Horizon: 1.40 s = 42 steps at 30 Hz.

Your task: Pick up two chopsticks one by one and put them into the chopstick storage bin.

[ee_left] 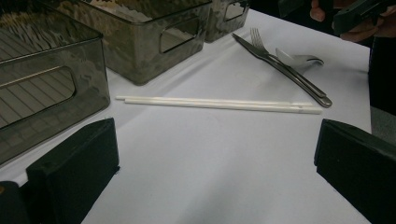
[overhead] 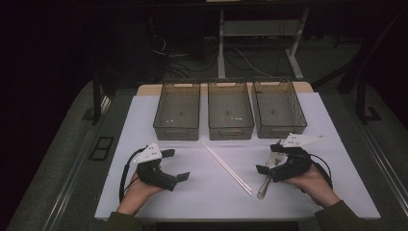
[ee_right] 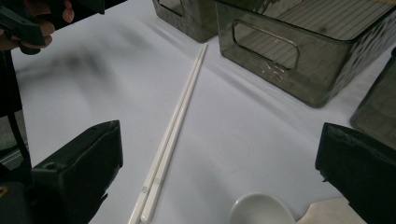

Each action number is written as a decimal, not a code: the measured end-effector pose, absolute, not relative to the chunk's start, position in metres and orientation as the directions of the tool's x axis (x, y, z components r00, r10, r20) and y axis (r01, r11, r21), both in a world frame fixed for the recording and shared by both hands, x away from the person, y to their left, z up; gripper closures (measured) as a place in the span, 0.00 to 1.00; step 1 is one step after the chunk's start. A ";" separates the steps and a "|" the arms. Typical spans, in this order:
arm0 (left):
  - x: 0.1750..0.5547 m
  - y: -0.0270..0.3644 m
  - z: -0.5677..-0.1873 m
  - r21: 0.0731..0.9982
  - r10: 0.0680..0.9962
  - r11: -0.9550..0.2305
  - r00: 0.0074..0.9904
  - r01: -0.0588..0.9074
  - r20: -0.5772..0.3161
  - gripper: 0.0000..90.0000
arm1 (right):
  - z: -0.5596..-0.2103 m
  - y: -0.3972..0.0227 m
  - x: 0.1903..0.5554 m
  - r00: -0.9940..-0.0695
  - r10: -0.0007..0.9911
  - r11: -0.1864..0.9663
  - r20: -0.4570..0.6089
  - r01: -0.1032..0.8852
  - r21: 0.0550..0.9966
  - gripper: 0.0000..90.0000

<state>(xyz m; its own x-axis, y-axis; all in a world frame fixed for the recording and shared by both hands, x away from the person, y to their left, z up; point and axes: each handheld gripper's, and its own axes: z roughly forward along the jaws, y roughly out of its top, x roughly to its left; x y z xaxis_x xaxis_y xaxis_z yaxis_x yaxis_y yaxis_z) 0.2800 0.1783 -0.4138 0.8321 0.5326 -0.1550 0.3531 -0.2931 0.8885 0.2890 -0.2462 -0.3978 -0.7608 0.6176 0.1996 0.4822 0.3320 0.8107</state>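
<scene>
A pair of white chopsticks [overhead: 226, 166] lies slanted on the white table cover [overhead: 192, 192], between my two grippers. My left gripper [overhead: 177, 165] rests open at the front left, its jaws wide apart with nothing between them. In the left gripper view the chopsticks [ee_left: 219, 103] lie ahead of the open gripper [ee_left: 215, 177]. Beyond them are a fork [ee_left: 258, 41], a knife [ee_left: 285, 73] and a spoon [ee_left: 301, 59]. My right gripper [overhead: 267, 158] is open just above that cutlery [overhead: 266, 182]. The right gripper view shows the chopsticks [ee_right: 175, 130] and a spoon bowl [ee_right: 259, 211] between its spread jaws.
Three dark see-through bins stand in a row at the back: left [overhead: 177, 111], middle [overhead: 230, 110], right [overhead: 279, 109]. All look empty. A person's hands hold both grippers at the front edge. Desk legs and cables lie on the floor beyond the table.
</scene>
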 end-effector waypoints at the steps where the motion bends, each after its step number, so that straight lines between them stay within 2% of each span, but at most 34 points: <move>1: 0.280 0.178 -0.414 0.889 0.534 -0.292 0.831 0.352 -0.154 0.00 | -0.397 -0.245 0.289 -0.761 0.617 0.330 0.202 0.483 0.811 0.01; 3: 0.280 0.178 -0.413 0.891 0.535 -0.288 0.830 0.352 -0.155 0.00 | -0.397 -0.242 0.291 -0.767 0.610 0.337 0.200 0.480 0.810 0.03; 23: 0.280 0.177 -0.414 0.887 0.533 -0.301 0.833 0.351 -0.148 0.00 | -0.399 -0.218 0.302 -0.772 0.602 0.374 0.203 0.497 0.783 0.03; 29: 0.280 0.176 -0.414 0.888 0.532 -0.300 0.834 0.349 -0.148 0.00 | -0.399 -0.212 0.304 -0.767 0.607 0.383 0.208 0.512 0.769 0.08; 30: 0.280 0.177 -0.414 0.888 0.532 -0.301 0.834 0.349 -0.147 0.00 | -0.399 -0.210 0.304 -0.769 0.604 0.387 0.210 0.513 0.766 0.12; 33: 0.280 0.177 -0.414 0.888 0.532 -0.303 0.835 0.347 -0.145 0.00 | -0.398 -0.206 0.306 -0.769 0.604 0.396 0.211 0.518 0.758 0.16; 37: 0.280 0.177 -0.414 0.887 0.533 -0.304 0.834 0.348 -0.144 0.00 | -0.399 -0.202 0.308 -0.773 0.598 0.406 0.210 0.518 0.753 0.18; 42: 0.280 0.177 -0.414 0.887 0.534 -0.305 0.833 0.348 -0.144 0.00 | -0.400 -0.194 0.310 -0.778 0.592 0.423 0.210 0.522 0.741 0.25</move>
<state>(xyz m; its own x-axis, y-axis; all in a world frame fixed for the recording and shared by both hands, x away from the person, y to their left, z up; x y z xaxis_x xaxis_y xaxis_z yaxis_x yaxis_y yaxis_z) 0.2797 0.1772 -0.4138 0.8334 0.5338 -0.1436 0.3480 -0.3048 0.8866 0.3102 -0.1943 -0.3998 -0.7782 0.5919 0.2102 0.5218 0.4229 0.7409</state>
